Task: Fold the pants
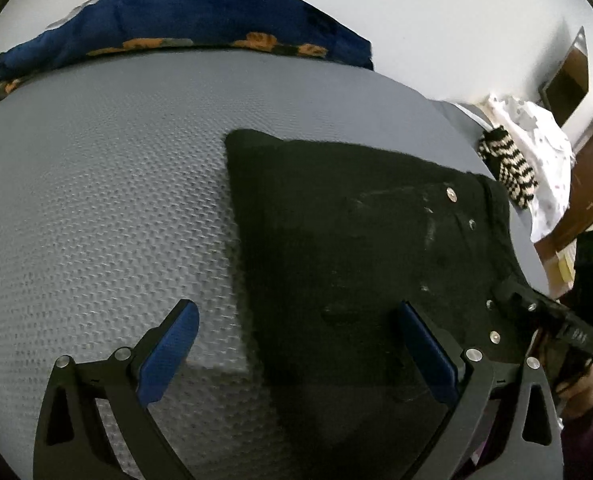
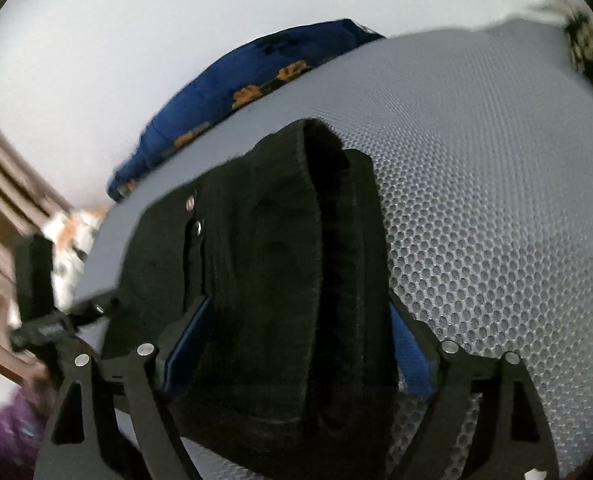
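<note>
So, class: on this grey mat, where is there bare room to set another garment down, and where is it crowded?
Free: the grey mat left of the black pants, up to the blue pillow. Crowded: the far right corner, where a striped garment and white cloth lie by the pants' waistband.

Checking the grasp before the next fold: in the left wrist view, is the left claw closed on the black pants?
No, the left claw is wide open, its blue fingers spread above the black folded pants and the grey mesh mat.
</note>
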Motion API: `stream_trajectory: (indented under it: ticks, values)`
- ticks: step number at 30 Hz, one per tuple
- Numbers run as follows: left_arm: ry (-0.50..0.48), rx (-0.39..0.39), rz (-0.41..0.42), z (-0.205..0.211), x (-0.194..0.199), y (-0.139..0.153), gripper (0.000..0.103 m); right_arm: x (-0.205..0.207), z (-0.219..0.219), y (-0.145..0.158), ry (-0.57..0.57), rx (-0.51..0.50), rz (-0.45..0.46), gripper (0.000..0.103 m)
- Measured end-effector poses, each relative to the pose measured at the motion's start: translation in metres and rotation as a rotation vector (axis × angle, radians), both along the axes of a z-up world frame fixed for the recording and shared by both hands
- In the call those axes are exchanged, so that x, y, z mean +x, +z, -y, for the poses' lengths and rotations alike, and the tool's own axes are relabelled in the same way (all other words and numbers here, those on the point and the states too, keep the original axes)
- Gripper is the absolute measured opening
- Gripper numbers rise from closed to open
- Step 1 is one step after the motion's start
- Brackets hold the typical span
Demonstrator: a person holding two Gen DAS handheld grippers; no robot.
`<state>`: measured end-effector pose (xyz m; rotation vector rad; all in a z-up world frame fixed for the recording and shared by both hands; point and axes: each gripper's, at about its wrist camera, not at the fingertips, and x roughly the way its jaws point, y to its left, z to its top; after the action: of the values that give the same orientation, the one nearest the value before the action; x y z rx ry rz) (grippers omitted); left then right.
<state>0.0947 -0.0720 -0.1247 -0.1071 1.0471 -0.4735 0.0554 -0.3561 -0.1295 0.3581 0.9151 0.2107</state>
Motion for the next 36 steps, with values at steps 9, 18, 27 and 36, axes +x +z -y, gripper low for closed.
stream_trajectory:
  ticks: [9, 18, 27, 36]
  values:
    - [-0.080, 0.082, 0.096, 0.025, -0.015, 0.002, 0.100, -0.001, 0.011, -0.005, -0.016, 0.039, 0.004, 0.080]
    - [-0.104, 0.096, 0.190, 0.030, -0.025, 0.010, 0.065, -0.004, 0.025, -0.011, -0.019, 0.134, -0.018, 0.045]
    - [-0.097, 0.112, 0.204, 0.029, -0.027, 0.014, 0.050, -0.004, 0.026, -0.012, -0.024, 0.158, -0.019, 0.042]
    - [-0.093, 0.155, 0.220, 0.035, -0.029, 0.015, 0.054, -0.002, 0.035, -0.013, -0.039, 0.211, -0.031, 0.045]
